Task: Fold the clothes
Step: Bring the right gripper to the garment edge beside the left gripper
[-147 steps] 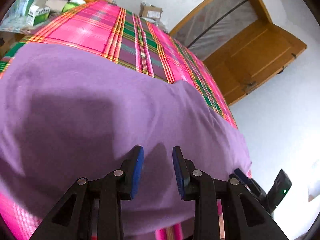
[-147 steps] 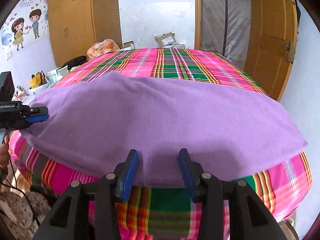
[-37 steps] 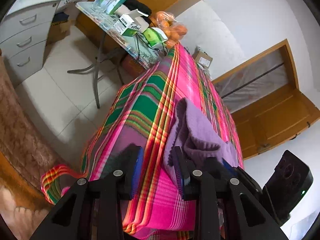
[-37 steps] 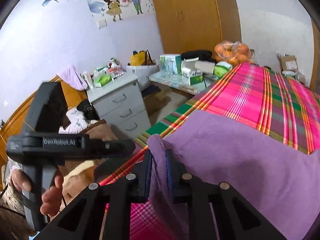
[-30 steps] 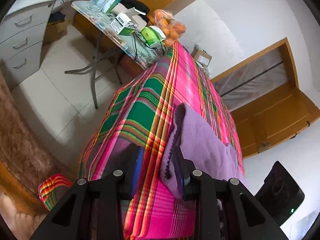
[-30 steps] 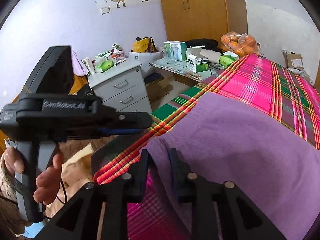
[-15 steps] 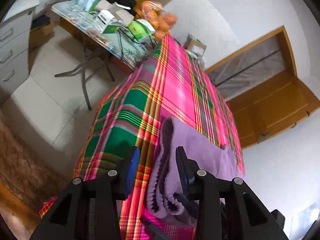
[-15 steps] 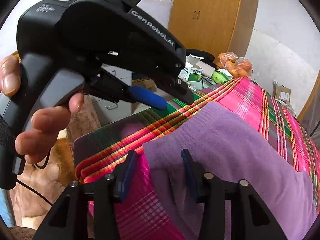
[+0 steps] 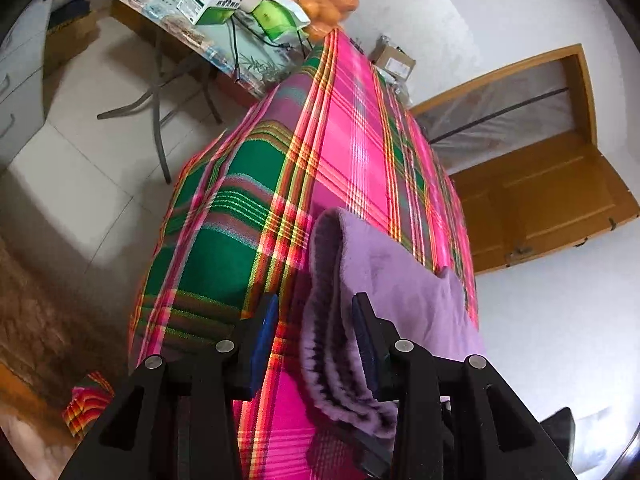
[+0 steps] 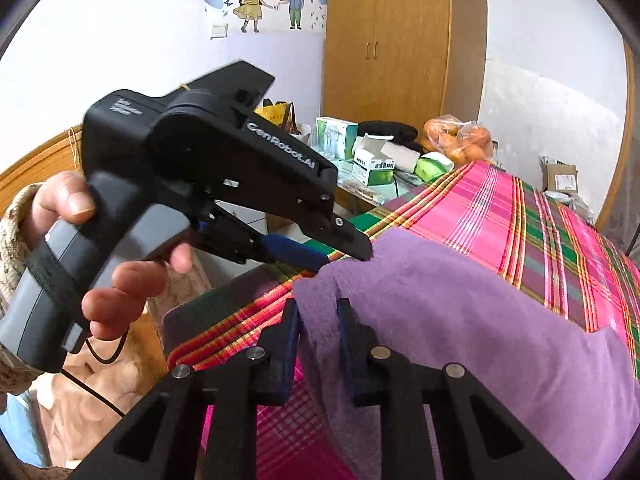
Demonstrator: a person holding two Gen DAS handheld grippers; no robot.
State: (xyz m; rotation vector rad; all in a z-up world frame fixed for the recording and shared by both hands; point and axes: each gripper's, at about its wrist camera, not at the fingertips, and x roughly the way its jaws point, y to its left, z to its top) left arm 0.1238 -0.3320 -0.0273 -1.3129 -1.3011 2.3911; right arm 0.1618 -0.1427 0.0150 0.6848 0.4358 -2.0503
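The purple cloth (image 10: 460, 320) lies folded at the plaid surface's (image 9: 352, 152) 6 o'clock edge. The right hand-held gripper (image 10: 318, 332) is closing on its corner, likely to hold the layers; the left hand-held gripper (image 9: 312, 340) stands apart, straddling the edge.

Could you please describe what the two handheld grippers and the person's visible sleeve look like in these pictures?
The left gripper is a black pistol-shaped unit with a grey handle, white "GenRobot.AI" lettering, blue finger pads, a black strap and a thin black cable. The right gripper shows black triangular finger frames with silver rivets and blue pads. The hand emerges from a beige speckled knit sleeve.
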